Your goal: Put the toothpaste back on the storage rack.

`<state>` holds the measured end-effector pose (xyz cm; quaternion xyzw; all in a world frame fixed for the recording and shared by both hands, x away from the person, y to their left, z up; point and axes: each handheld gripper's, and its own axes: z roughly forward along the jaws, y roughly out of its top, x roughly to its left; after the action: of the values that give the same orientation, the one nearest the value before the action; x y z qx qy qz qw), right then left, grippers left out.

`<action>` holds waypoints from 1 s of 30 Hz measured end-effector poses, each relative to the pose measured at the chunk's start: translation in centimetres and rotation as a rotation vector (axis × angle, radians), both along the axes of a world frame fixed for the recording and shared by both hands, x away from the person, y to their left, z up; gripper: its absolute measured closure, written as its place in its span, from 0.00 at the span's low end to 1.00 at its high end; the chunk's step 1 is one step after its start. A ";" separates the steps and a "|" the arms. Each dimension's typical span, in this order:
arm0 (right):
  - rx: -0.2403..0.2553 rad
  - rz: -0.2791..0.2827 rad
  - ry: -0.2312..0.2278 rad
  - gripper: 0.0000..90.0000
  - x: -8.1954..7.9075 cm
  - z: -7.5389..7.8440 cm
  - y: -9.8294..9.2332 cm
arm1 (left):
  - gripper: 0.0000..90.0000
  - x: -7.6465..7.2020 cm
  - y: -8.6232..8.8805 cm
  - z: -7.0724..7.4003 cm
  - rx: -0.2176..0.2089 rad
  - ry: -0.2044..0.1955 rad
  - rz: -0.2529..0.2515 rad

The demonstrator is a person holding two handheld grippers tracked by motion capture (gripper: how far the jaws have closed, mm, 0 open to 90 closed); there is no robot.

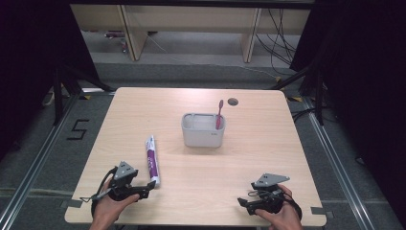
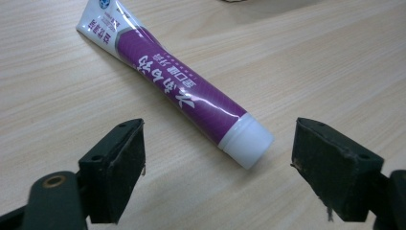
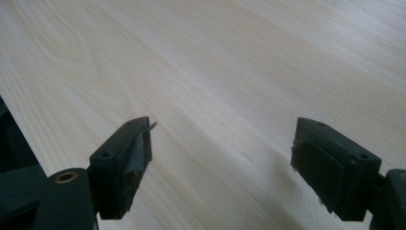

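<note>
Here your left gripper [image 2: 218, 158], jaws spread wide, faces the white cap of the purple toothpaste tube [image 2: 182, 91] with white Chinese lettering, lying flat on the table [image 1: 249, 167]; your right gripper [image 3: 220, 163] gapes likewise over bare wood.

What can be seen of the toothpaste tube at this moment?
The toothpaste tube is purple and white with printed lettering, apparently soft glossy plastic, with a white screw cap on and a flat crimped tail. It lies flat on the wooden table, cap toward the person, tail pointing away. The left tool sits open with its jaws to either side of the cap, not touching it.
</note>
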<state>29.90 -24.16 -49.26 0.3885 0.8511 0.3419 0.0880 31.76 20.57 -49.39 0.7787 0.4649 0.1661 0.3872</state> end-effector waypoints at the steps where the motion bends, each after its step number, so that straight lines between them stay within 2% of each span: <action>1: 0.001 0.000 0.000 0.25 0.0 0.0 0.0 | 0.22 0.1 0.0 0.0 0.001 0.004 -0.001; 3: -0.001 0.001 -0.003 0.25 0.0 -0.1 0.0 | 0.29 0.3 -0.2 0.1 0.006 -0.007 -0.007; 4: -0.001 0.003 -0.003 0.25 0.0 -0.1 0.0 | 0.31 0.4 -0.1 0.2 0.026 -0.009 -0.021; 5: 0.001 0.017 -0.007 0.25 0.1 -0.1 0.0 | 0.35 0.5 -0.4 0.2 0.026 -0.020 -0.021; 6: -0.002 0.014 -0.003 0.25 0.1 0.0 0.0 | 0.41 0.6 -0.4 0.3 0.046 -0.022 -0.031; 7: 0.003 0.020 -0.006 0.25 0.1 0.0 0.0 | 0.45 0.7 -0.4 0.4 0.046 -0.016 -0.040; 10: 0.015 0.015 -0.020 0.25 0.1 -0.1 0.0 | 0.61 0.8 -0.8 0.3 0.040 -0.044 -0.057; 12: 0.017 0.018 -0.022 0.26 0.2 -0.2 0.0 | 0.69 0.9 -0.8 0.4 0.088 -0.052 -0.083; 16: 0.017 0.019 -0.019 0.26 0.1 -0.2 0.0 | 0.85 1.1 -1.0 0.4 0.083 -0.076 -0.075; 17: 0.016 0.013 -0.019 0.26 0.1 -0.1 0.0 | 0.87 1.1 -0.8 0.5 0.111 -0.069 -0.080; 18: 0.015 0.018 -0.028 0.26 0.1 -0.1 0.0 | 0.89 1.3 -0.9 0.4 0.091 -0.078 -0.080; 19: 0.009 0.022 -0.015 0.26 0.1 -0.1 0.0 | 0.90 1.5 -0.8 0.5 0.096 -0.067 -0.081; 20: 0.002 0.002 0.014 0.26 0.0 0.0 0.0 | 0.89 1.6 -0.7 0.5 0.099 -0.064 -0.079; 21: -0.001 0.012 -0.005 0.26 0.1 -0.1 0.0 | 0.87 1.7 -0.8 0.5 0.089 -0.060 -0.071; 23: 0.000 0.008 0.007 0.26 0.0 0.0 0.0 | 0.80 1.9 -0.6 0.7 0.115 -0.037 -0.058; 25: -0.001 0.009 0.005 0.26 0.0 0.0 0.0 | 0.76 2.2 -0.8 0.6 0.072 -0.033 -0.031; 26: 0.000 0.011 0.001 0.26 0.0 -0.1 0.0 | 0.74 2.3 -0.6 0.7 0.091 -0.020 -0.039; 27: 0.004 0.003 0.013 0.26 0.0 0.0 0.0 | 0.73 2.5 -0.6 0.8 0.085 -0.016 -0.034; 28: 0.003 0.009 0.004 0.26 0.0 -0.1 0.0 | 0.72 2.7 -0.6 0.9 0.068 -0.014 -0.023; 29: 0.005 0.001 0.015 0.26 0.0 0.0 0.0 | 0.71 2.9 -0.4 1.0 0.082 -0.001 -0.025; 30: 0.002 0.002 0.014 0.26 0.0 0.0 0.0 | 0.70 3.1 -0.4 1.1 0.067 -0.004 -0.012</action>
<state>29.88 -24.15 -49.30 0.3902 0.8516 0.3404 0.0815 34.85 20.17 -48.32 0.7936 0.4537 0.1808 0.3629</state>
